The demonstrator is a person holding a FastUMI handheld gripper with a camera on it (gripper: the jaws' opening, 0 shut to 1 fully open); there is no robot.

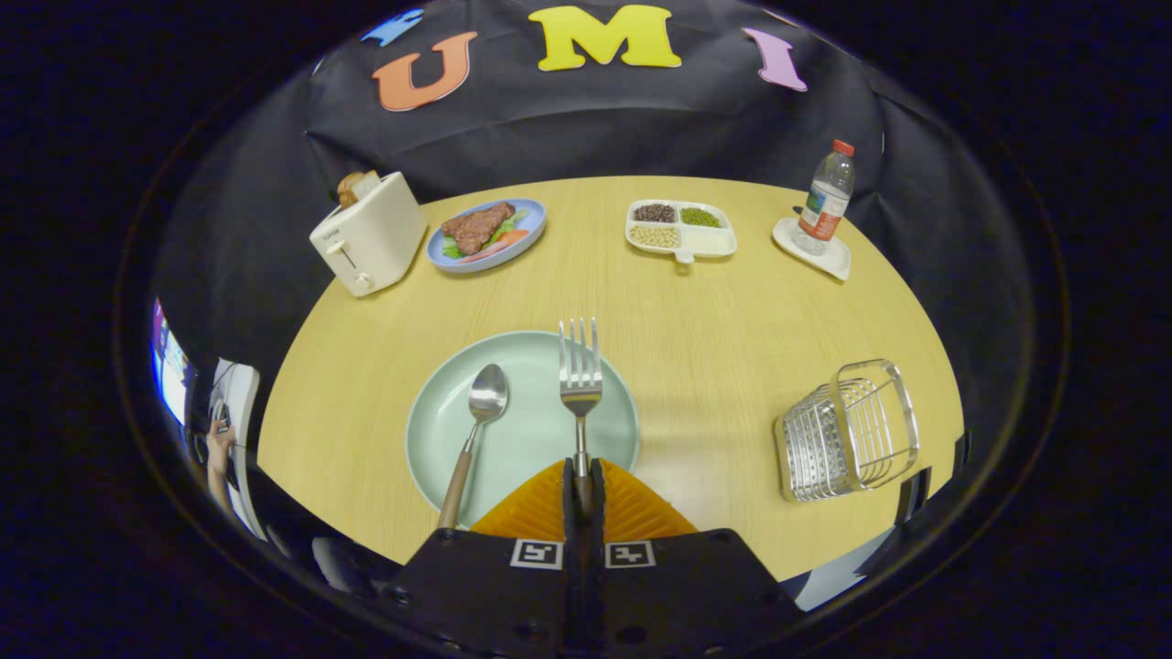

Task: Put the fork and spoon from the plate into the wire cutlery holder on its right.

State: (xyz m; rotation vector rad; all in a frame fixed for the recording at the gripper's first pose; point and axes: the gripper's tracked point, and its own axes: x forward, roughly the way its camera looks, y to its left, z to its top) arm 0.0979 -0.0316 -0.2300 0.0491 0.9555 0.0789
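The fork (580, 389) looks light, stiff and slick, a thin metal piece best taken by its handle, and that is where the tool (583, 476) grips it now, both fingers closed narrow on the handle so the tines point straight ahead over the pale green plate (531, 439). The spoon (474, 430) lies on the plate just left of the fingers, bowl away, while the wire cutlery holder (847, 430) lies tipped on the desk (714, 311) well off to the right.

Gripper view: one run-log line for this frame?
hand-held gripper: shut on fork handle | fork: over plate | spoon: on plate | wire holder: right, empty
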